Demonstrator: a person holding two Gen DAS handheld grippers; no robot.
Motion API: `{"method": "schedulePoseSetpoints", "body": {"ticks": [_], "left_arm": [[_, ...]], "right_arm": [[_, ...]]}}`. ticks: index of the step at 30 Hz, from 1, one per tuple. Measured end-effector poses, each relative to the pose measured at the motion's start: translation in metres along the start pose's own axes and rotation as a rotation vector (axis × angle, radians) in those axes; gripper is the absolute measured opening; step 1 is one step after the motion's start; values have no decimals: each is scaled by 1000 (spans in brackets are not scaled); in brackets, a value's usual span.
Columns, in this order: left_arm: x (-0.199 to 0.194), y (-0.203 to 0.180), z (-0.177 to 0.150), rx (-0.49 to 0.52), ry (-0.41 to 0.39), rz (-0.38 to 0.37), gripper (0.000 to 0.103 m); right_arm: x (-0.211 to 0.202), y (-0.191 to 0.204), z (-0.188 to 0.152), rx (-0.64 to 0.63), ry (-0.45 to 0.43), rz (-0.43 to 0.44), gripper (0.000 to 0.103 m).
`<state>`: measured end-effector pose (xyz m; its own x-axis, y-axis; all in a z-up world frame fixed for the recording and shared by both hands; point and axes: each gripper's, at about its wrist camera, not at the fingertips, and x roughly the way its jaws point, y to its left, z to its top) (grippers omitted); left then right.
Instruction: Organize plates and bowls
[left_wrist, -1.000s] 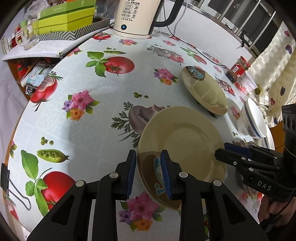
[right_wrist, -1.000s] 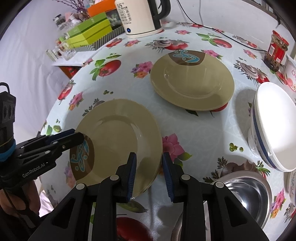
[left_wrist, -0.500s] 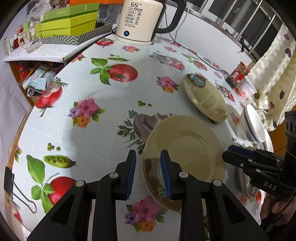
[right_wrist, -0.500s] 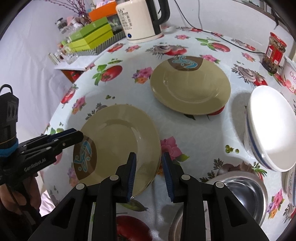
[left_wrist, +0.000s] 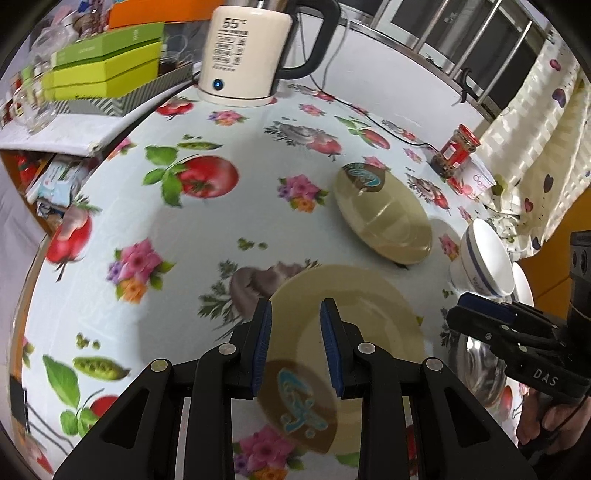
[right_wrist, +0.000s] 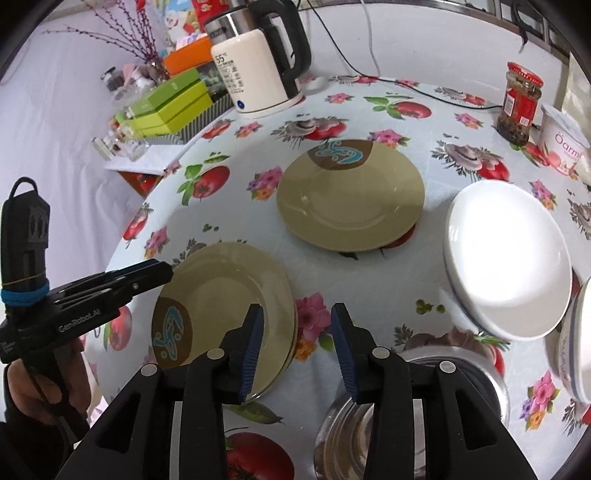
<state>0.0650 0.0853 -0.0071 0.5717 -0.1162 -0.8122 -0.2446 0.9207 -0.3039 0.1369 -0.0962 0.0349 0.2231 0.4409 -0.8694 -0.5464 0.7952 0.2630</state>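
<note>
A stack of olive plates with a brown-and-blue mark lies at the table's near left; it also shows in the left wrist view. Another olive plate lies further back, and shows in the left wrist view. A white bowl with a blue band stands on the right, and a steel bowl sits near the front. My left gripper is open above the stack's near edge. My right gripper is open above the stack's right rim.
A white kettle with its cord stands at the back. Green boxes and small jars sit on a side shelf at the left. A red-lidded jar and a yoghurt cup stand at the back right. The table edge curves close on the left.
Both grippers have risen and drawn back from the plate stack. Both jaws have opened wider, the right one most. The plates have not moved.
</note>
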Motion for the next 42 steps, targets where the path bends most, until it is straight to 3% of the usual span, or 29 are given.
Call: {"method": "schedulePoseSetpoints", "body": {"ticks": [20,31,42], "left_arm": [[53,-28,54,50,50,-86,28],[91,-32,76,-4,116,-144,28],[112,-37,82,-25,155,-146,28]], "right_arm": [[4,-11,34,12,-24,-23,37],[10,-14,40,18,-21,-26,37],[15,-17,45,23,-18,-29,37]]}}
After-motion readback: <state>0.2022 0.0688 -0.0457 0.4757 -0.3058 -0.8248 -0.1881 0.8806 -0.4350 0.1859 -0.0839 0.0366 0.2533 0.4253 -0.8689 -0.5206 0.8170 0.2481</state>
